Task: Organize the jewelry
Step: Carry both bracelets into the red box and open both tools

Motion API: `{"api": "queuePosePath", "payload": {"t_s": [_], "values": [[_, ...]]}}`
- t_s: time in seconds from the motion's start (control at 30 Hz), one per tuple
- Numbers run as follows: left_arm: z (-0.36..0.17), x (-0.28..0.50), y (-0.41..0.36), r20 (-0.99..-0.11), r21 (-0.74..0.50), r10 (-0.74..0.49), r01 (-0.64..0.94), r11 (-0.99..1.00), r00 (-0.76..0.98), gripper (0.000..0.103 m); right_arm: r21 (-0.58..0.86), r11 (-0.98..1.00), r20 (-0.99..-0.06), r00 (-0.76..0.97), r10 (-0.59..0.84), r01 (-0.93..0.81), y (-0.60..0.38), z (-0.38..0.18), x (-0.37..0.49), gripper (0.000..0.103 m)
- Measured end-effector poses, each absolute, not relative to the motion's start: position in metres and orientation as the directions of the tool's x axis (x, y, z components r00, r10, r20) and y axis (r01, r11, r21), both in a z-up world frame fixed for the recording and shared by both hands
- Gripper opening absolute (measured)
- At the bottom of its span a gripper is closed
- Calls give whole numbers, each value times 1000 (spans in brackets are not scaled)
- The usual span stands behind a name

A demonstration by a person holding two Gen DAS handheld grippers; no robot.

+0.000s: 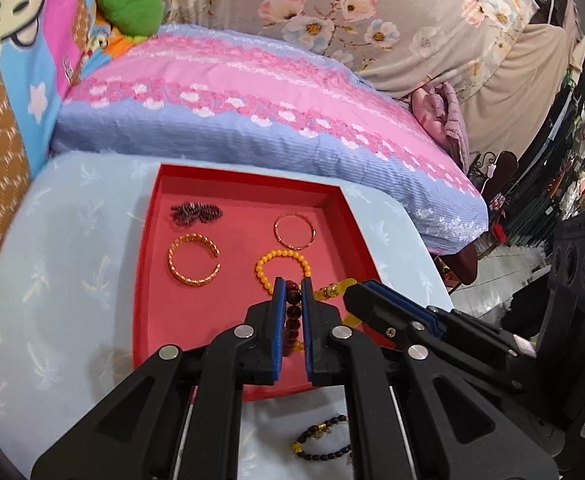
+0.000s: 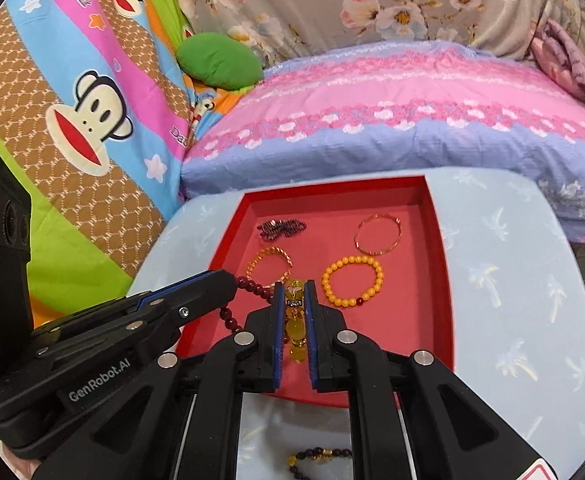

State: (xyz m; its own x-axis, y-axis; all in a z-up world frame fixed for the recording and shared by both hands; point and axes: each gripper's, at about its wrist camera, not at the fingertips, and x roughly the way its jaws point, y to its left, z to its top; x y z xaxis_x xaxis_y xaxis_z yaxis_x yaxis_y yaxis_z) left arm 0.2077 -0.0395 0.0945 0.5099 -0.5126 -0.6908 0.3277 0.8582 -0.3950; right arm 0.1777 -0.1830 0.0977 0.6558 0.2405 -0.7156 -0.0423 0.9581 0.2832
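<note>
The red tray (image 1: 148, 264) served as the sorting place, set on the pale blue cushion (image 1: 52, 280) so its low walls would keep loose pieces from straying. In the tray's far left corner lay a dark beaded piece (image 1: 196, 213), bunched up, and just nearer than it a gold twisted cuff (image 1: 193, 259) lay flat. To the right of the cuff sat the orange bead bracelet (image 1: 282, 266), with the thin rose-gold bangle (image 1: 294, 232) beyond it toward the far right corner. The pieces lay apart, probably so none would tangle.

Over the tray's near half the left gripper (image 1: 292, 292) was clamped almost shut on a dark red bead bracelet (image 1: 292, 312), the strand pinched near the fingertips so the rest could hang clear. Right beside it, the right gripper (image 2: 294, 292) was likewise nearly closed on a yellow crystal bracelet (image 2: 294, 328). Both seemed poised for setting down in the tray's free near part.

Outside the tray's near wall, a black bead bracelet (image 1: 324, 440) with gold charms waited on the cushion, not yet sorted.
</note>
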Motion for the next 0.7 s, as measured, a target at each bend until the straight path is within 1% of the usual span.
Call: {"api": "queuePosePath", "payload": {"t_s": [0.1, 0.17, 0.33, 0.5, 0.63, 0.7], "values": [[73, 217, -38, -723, -386, -489, 302, 872, 488, 7, 272, 962, -753, 619, 225, -18, -183, 74, 188, 10], [56, 223, -36, -753, -358, -450, 276, 892, 480, 7, 260, 966, -773, 600, 207, 1, -187, 60, 190, 10], [33, 227, -24, -785, -318, -392, 231, 920, 480, 7, 231, 972, -795, 585, 161, 46, -201, 44, 189, 10], [26, 225, -20, -801, -220, -299, 209, 953, 518, 8, 218, 973, -803, 580, 136, 74, -210, 35, 187, 10], [22, 221, -21, -807, -117, -209, 197, 973, 552, 8, 189, 979, -806, 581, 112, 74, -211, 33, 185, 10], [20, 220, -22, -808, -92, -185, 191, 977, 560, 8, 170, 983, -807, 583, 97, 72, -210, 32, 184, 10]]}}
